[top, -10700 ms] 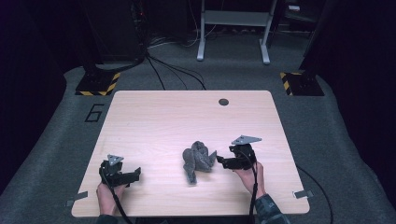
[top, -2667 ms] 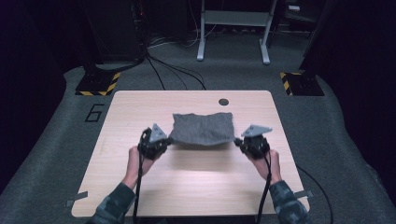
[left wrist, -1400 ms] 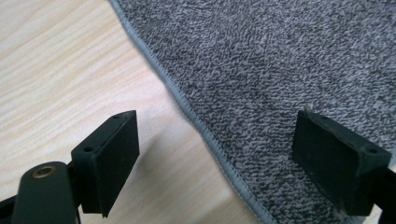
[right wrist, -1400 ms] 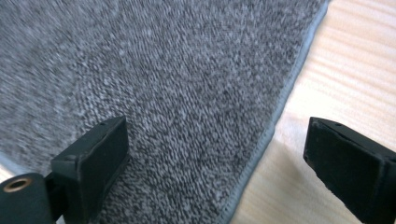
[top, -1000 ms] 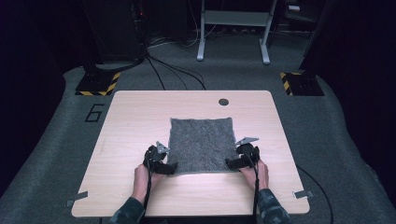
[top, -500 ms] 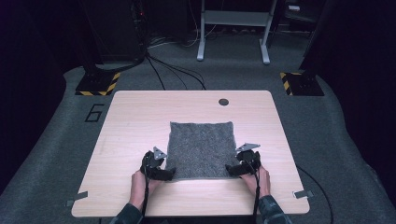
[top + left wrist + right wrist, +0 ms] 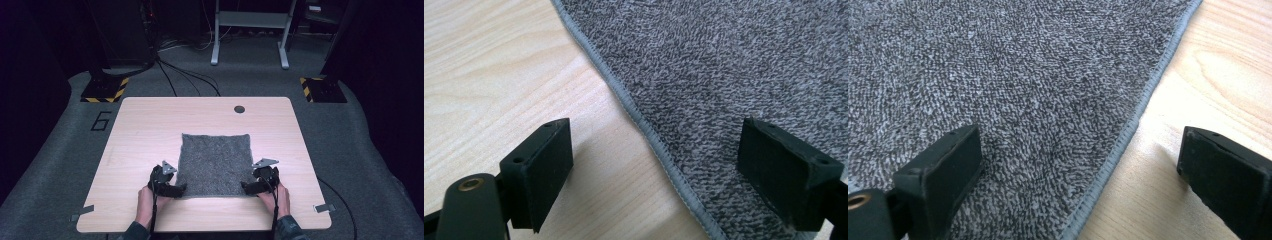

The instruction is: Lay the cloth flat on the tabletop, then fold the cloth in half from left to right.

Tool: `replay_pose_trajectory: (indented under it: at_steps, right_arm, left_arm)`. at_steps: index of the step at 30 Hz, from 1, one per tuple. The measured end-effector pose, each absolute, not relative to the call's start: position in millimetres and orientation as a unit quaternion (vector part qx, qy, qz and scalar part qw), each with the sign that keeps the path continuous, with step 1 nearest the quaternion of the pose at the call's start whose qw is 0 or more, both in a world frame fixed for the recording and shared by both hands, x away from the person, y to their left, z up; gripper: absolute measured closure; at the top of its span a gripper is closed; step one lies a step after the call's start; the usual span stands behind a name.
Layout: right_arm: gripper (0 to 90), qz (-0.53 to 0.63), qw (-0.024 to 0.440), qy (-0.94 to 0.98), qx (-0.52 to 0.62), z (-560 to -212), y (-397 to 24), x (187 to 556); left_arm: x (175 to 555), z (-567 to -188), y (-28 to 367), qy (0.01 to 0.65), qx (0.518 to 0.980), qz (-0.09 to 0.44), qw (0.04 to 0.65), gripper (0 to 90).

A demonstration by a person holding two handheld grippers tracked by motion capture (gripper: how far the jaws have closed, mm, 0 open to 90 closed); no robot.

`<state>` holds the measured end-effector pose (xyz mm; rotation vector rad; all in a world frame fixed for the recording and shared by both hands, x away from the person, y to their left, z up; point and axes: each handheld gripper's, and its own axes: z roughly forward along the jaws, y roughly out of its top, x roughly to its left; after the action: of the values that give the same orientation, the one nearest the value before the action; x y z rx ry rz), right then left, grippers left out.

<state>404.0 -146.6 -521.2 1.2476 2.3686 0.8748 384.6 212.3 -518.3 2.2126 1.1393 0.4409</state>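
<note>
Both claws, left (image 7: 175, 190) and right (image 7: 248, 187), stand spread at the lower corners of the towel (image 7: 215, 162), leaving it flat on the surface (image 7: 150, 125).

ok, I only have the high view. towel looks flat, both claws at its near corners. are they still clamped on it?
Observer: No. In the left gripper view the left claw is open, one jaw over bare wood, the other over the grey towel, hem between them.
Operator: and the right one?
Observer: Same. The right claw stands open across the towel's hemmed edge, nothing pinched.
Operator: any fold or lifted edge near the claws?
Observer: None. Up close, the hem lies flat on the table on both sides.
</note>
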Motion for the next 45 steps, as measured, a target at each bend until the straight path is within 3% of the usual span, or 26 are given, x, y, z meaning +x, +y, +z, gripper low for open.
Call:
replay_pose_trajectory:
  at_steps: [5, 13, 33, 45]
  right_arm:
    - [2.9, 0.304, 0.161, 0.829, 0.441, -521.0, -146.0, 404.0]
    - [2.0, 0.326, 0.151, 0.825, 0.436, -509.2, -141.3, 402.1]
    - [2.7, 0.359, 0.119, 0.852, 0.362, -485.6, -70.9, 395.2]
    - [3.2, 0.361, 0.095, 0.870, 0.322, -488.1, -25.4, 391.9]
  left_arm:
    - [386.7, -516.4, 210.7, 0.427, 0.839, 0.164, 0.295, 14.7]
    - [399.5, -500.6, 229.4, 0.461, 0.806, 0.138, 0.346, 9.8]
    - [463.2, -489.9, 237.5, 0.480, 0.792, 0.119, 0.358, 9.2]
    - [507.9, -488.2, 228.9, 0.487, 0.797, 0.124, 0.335, 4.5]
